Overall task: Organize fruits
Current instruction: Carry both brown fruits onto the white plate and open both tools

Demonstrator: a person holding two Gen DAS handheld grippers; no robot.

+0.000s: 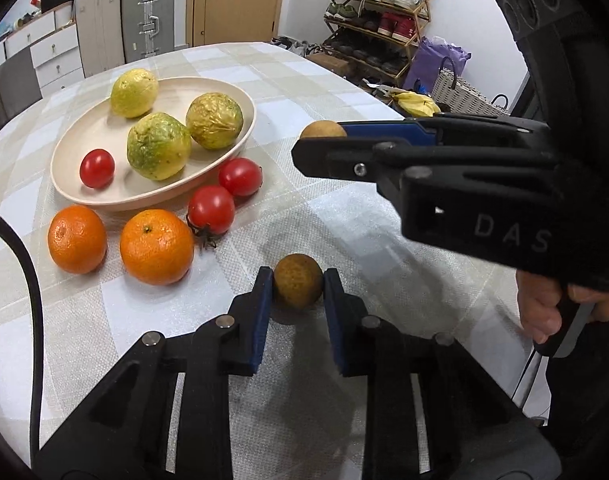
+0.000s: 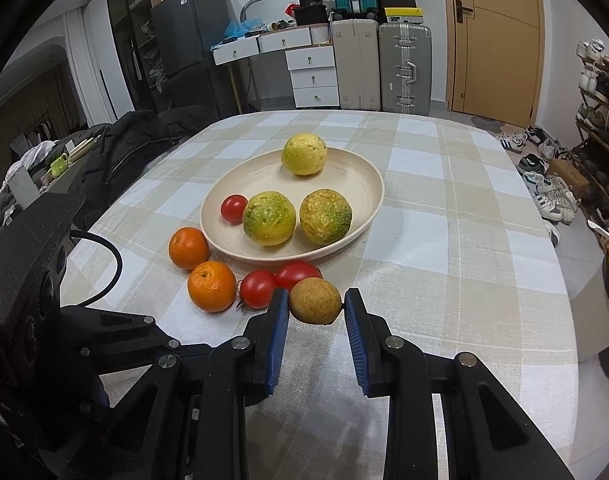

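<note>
round rough-skinned brown fruit (image 2: 315,301), checked tablecloth (image 2: 444,240)

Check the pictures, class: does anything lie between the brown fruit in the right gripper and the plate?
Yes. Two tomatoes lie on the table against the plate's near rim, directly between it and the brown fruit that the right gripper grips. Lifted higher, it should probably pass over them.

glossy tomatoes (image 1: 211,210), woven tablecloth (image 1: 288,80)

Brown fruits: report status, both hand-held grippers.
Left hand-held gripper shut on brown fruit on the cloth. Right hand-held gripper shut on second brown fruit. Plate ahead, two tomatoes before its near rim.
</note>
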